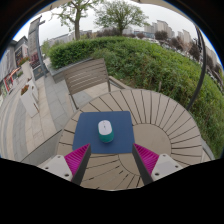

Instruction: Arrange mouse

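Beyond the wide-open, empty tongs, the mouse lies untouched

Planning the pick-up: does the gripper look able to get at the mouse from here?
Probably yes. The gripper is open, and the mouse lies just ahead of its fingers on the blue mouse pad, with nothing visible in between on the round wooden table.

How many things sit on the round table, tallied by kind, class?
Mouse: 1
Mat: 1
Total: 2
Both lie on the table, the mouse on the mat, just ahead of the open tongs.
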A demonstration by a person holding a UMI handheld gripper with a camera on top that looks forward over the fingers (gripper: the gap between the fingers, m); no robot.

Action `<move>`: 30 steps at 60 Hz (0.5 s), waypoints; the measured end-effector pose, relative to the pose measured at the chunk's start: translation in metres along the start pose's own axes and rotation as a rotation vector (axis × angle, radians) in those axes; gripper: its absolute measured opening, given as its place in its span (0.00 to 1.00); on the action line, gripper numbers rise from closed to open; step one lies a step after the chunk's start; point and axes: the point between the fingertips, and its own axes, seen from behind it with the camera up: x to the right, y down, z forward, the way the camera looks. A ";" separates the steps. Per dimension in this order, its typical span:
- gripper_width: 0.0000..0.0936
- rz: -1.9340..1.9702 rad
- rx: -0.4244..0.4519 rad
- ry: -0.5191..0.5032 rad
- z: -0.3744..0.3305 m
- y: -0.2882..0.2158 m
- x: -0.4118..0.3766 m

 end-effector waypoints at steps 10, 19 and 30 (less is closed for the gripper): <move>0.91 0.008 -0.040 -0.028 -0.120 0.042 0.013; 0.91 0.013 -0.003 -0.016 -0.184 0.061 0.027; 0.91 -0.027 0.044 0.003 -0.206 0.062 0.031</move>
